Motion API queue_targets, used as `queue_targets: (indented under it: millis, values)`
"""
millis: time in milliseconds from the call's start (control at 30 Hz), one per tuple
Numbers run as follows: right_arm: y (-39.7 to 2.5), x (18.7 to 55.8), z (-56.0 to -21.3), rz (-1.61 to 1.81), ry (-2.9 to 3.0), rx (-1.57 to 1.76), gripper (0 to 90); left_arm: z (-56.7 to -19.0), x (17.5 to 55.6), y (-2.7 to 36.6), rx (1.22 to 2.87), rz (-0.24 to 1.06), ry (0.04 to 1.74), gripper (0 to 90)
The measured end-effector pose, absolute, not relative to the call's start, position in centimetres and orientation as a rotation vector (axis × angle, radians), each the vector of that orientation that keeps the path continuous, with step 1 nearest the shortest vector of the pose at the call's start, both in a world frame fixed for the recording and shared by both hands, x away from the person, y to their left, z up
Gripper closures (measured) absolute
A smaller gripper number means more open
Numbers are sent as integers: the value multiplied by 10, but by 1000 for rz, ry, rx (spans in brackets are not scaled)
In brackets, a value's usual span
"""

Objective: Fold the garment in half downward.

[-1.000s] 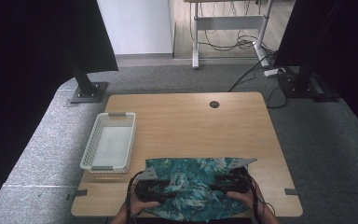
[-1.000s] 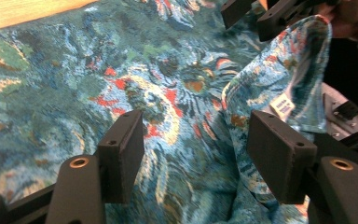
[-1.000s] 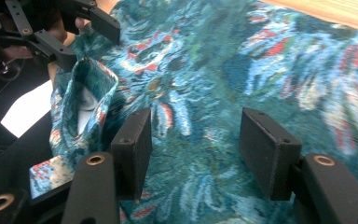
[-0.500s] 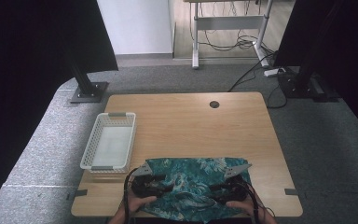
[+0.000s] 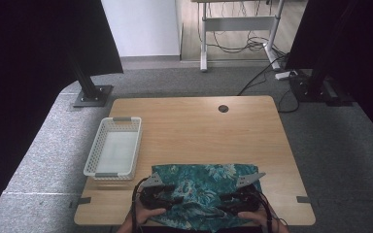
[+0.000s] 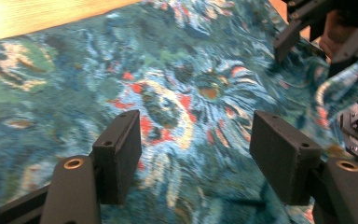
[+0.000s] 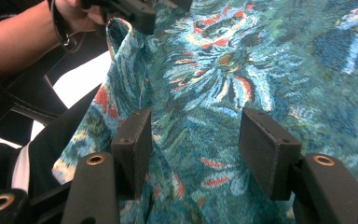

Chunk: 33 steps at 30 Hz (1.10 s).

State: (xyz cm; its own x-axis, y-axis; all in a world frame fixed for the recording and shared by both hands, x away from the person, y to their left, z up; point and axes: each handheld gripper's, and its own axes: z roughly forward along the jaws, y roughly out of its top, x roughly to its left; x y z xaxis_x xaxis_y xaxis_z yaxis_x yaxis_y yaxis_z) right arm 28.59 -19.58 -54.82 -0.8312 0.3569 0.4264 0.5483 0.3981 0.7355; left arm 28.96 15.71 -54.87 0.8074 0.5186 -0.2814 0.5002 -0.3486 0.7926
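A teal floral cloth (image 5: 201,187) lies spread at the near edge of the wooden table (image 5: 194,131), and its near edge hangs over the front. My left gripper (image 5: 167,196) rests over the cloth's left part. In the left gripper view it (image 6: 196,126) is open, with flat cloth (image 6: 177,93) between and beyond the jaws. My right gripper (image 5: 226,204) is over the cloth's right near part. It (image 7: 193,119) is open too, above a raised fold of the cloth (image 7: 121,93) by the hanging edge. Neither holds anything.
A white mesh basket (image 5: 114,151) stands empty at the table's left, just beyond the cloth. A cable hole (image 5: 223,108) sits near the far edge. The person's forearm (image 7: 23,37) lies close beside the cloth's overhang. Bare wood extends past the cloth.
Both grippers have drawn back toward the near edge. The cloth's far right corner, which stuck out, has pulled in, so the cloth looks narrower.
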Motion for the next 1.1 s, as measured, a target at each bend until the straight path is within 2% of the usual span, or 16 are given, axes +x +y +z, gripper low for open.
queue_targets:
  millis: [300,833,1100]
  values:
    - [-205,273,-548,-1437,-2441,-810,436,-549,268,153,2051,13,700,321]
    - [-197,258,-554,-1350,-2506,-773,405,-547,264,161,2029,20,728,307]
    - [-201,268,-540,-1386,-2574,-939,335,-542,269,157,2027,28,753,299]
